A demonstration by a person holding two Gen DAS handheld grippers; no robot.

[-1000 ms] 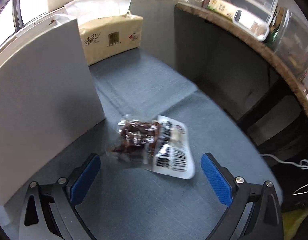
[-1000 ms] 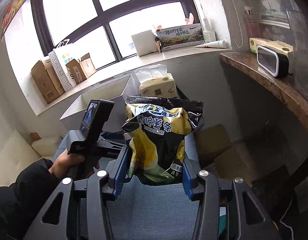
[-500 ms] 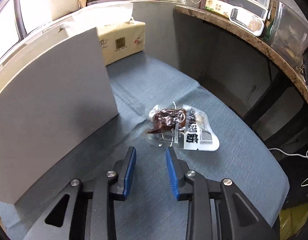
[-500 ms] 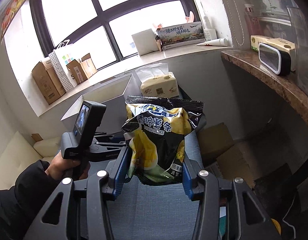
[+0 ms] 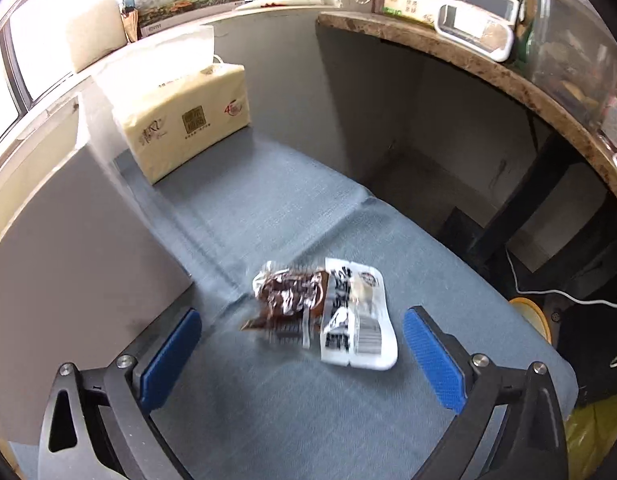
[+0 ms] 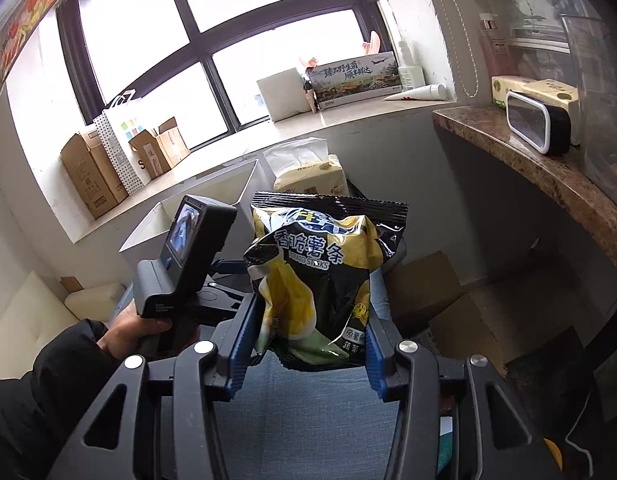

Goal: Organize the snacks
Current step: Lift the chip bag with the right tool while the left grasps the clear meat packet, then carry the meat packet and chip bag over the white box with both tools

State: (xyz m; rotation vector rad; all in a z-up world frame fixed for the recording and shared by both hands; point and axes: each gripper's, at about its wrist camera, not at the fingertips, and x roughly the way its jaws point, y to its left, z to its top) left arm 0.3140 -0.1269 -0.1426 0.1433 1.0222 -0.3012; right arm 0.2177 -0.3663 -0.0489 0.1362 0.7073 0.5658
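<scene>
A small clear and white snack packet (image 5: 328,312) with dark brown food lies flat on the blue-grey cloth (image 5: 268,200). My left gripper (image 5: 300,352) is open, its blue pads (image 5: 168,356) wide apart on either side of the packet's near end, not touching it. My right gripper (image 6: 308,344) is shut on a black and yellow bag of potato sticks (image 6: 320,280) and holds it upright in the air. The left gripper's body (image 6: 184,264) and the hand holding it show to the left of the bag.
A grey box wall (image 5: 68,240) stands left of the packet; in the right wrist view the box (image 6: 196,216) is open-topped. A yellow tissue pack (image 5: 184,120) sits at the cloth's far end. A stone counter (image 5: 488,68) runs on the right. Cardboard boxes (image 6: 428,292) lie on the floor.
My left gripper was shut and further back half a second ago; it has opened wide and moved closer around the packet. The right gripper still holds the bag, barely moved.
</scene>
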